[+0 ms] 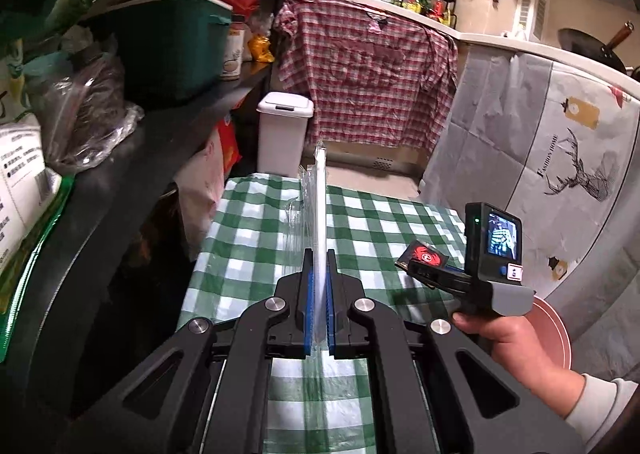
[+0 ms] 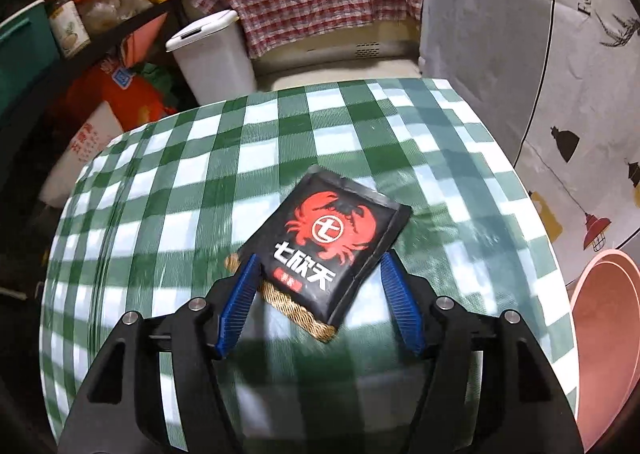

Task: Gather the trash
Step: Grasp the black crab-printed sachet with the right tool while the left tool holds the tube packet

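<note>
The tabletop (image 2: 192, 181), covered by a green-and-white checked cloth, was seen bounded on the left by a dark storage shelf (image 1: 168, 121) crowded with bags and a teal bin. A white plastic swing-lid trash can (image 1: 284, 133) was set on the floor beyond the far edge. A pink plastic basin (image 2: 612, 334) was placed at the right. The left claw (image 1: 319, 266) was clamped on an upright clear plastic wrapper (image 1: 320, 205). The right claw (image 2: 318, 274) was held apart around a black sachet printed with a red crab (image 2: 332, 230), under which a gold braided cord (image 2: 296, 310) was lodged.
</note>
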The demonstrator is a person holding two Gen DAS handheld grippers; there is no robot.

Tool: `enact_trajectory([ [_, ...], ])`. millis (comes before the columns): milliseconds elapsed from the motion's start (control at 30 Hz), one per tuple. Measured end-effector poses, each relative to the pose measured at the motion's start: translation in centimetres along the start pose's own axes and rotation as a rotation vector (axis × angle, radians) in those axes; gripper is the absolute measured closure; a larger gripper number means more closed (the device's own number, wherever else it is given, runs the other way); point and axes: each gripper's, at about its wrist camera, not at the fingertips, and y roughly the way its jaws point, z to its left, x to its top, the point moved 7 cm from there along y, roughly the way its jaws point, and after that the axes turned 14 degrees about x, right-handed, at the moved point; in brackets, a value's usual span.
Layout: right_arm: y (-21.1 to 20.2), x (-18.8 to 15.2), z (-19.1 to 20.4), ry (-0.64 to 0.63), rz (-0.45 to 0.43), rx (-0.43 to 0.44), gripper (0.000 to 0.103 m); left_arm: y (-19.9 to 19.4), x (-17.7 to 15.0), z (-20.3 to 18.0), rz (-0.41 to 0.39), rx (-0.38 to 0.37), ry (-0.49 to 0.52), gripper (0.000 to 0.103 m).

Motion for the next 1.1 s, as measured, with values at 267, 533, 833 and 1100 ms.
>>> enact_trajectory([
  [267, 1.4, 1.3, 0.3, 0.047, -0.022, -0.089, 0.030, 0.4, 0.0, 0.9, 0.018, -0.015, -0.027, 0.098],
  [533, 1.6, 1.5, 0.7, 0.016, -0.033, -0.131, 0.044, 0.8, -0.2, 0.8, 0.027, -0.024, -0.030, 0.098],
  [833, -0.7, 0.5, -0.8, -0.038, -0.060, -0.111, 0.103, 0.7, -0.1, 0.8, 0.030, -0.031, -0.040, 0.098],
  [1100, -2.3, -0.3, -0.7, -0.099, -0.060, -0.037, 0.103, -0.2, 0.5, 1.2, 0.007, -0.026, -0.045, 0.098],
])
